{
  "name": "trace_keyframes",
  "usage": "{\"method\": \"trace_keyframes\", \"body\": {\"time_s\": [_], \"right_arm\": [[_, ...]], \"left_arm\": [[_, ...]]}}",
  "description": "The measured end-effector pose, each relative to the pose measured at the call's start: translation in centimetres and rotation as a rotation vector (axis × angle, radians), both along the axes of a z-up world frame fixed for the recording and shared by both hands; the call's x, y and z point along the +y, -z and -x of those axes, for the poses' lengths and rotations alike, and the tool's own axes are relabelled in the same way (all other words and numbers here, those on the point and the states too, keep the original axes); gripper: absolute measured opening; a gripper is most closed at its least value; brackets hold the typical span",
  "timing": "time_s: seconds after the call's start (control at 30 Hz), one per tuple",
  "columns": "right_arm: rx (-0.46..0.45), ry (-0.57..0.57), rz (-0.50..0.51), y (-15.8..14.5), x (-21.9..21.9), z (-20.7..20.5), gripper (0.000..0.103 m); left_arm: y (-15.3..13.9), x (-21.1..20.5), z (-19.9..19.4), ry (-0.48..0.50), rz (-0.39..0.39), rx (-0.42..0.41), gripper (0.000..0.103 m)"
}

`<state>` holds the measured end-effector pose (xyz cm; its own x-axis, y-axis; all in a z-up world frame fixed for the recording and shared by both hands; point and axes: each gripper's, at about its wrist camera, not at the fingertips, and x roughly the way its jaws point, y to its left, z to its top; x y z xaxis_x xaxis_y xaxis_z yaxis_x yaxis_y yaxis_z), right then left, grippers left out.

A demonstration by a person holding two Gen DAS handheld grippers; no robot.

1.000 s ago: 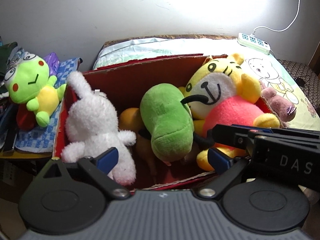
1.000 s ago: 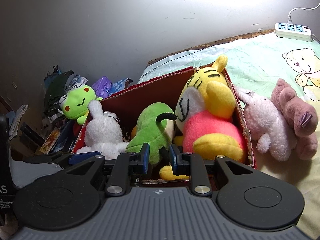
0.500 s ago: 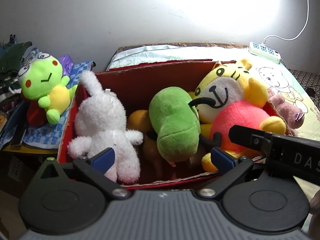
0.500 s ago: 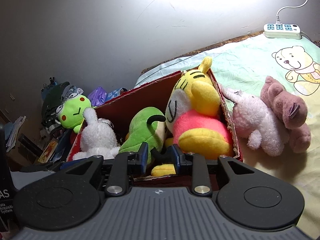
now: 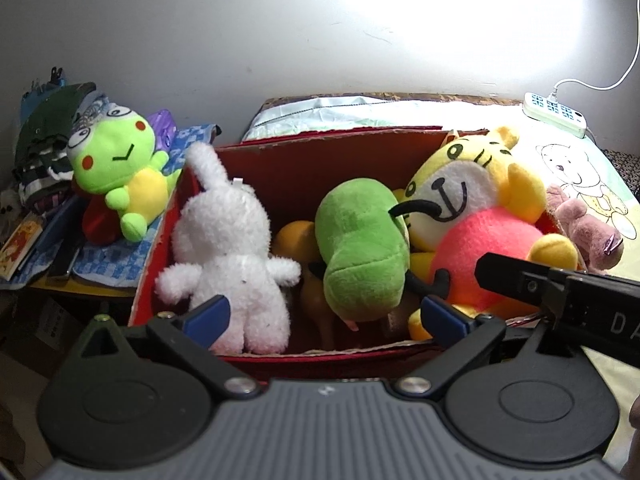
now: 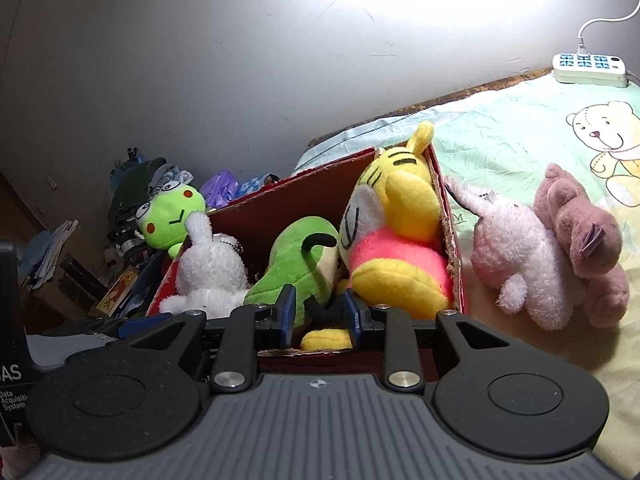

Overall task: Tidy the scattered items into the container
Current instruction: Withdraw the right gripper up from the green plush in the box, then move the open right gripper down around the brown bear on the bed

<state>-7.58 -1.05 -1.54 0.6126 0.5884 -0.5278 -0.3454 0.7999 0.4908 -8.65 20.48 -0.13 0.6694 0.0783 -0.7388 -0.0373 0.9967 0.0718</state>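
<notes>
A red cardboard box (image 5: 360, 152) sits on the bed and holds a white bunny (image 5: 232, 248), a green plush (image 5: 360, 240) and a yellow tiger with a pink belly (image 5: 480, 208). My left gripper (image 5: 326, 316) hovers at the box's near rim, open wide and empty. My right gripper (image 6: 320, 312) is at the same rim, jaws a small way apart. The tiger's black tail shows in the gap, and I see no pad pressing on it. On the sheet right of the box (image 6: 446, 240) lie a pale pink plush (image 6: 520, 256) and a mauve plush (image 6: 576, 232).
A green frog plush (image 5: 116, 160) rests on a cluttered stack of cloths and books left of the box. A white power strip (image 6: 588, 68) with its cord lies at the bed's far right by the wall. The right gripper's black body (image 5: 560, 292) crosses the left view's lower right.
Both views have drawn back a little from the box and tilted up. The right jaws have spread slightly and the left jaws are a bit wider. The toys in the box have stayed put.
</notes>
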Motion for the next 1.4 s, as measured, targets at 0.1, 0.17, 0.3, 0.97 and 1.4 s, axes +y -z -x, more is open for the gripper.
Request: {"method": "trace_keyframes", "body": {"time_s": [0.1,0.17,0.3,0.97,1.4], "right_arm": [[-0.044,-0.057,-0.008,-0.7,-1.1,0.3,0.03],[-0.071,-0.094,-0.002,-1.1,-1.9,0.4,0.03],[-0.102,-0.14,-0.009,-1.8,-4.5,0.3,0.03],[0.001,0.001,-0.013,-0.1,-19.8,-3.7,0.032],[0.105,0.0,-0.027,1.5,-22.3,-9.2,0.037]], "left_arm": [[-0.9,-1.2,1.0,0.0,-0.026,-0.025,0.1],[-1.4,-2.2,1.5,0.0,-0.036,-0.034,0.1],[-2.2,-4.9,2.0,0.005,-0.052,-0.054,0.1],[-2.4,-20.6,0.1,0.257,0.077,-0.097,0.1],[1.4,-23.9,-5.0,0.256,0.071,-0.048,0.091]]}}
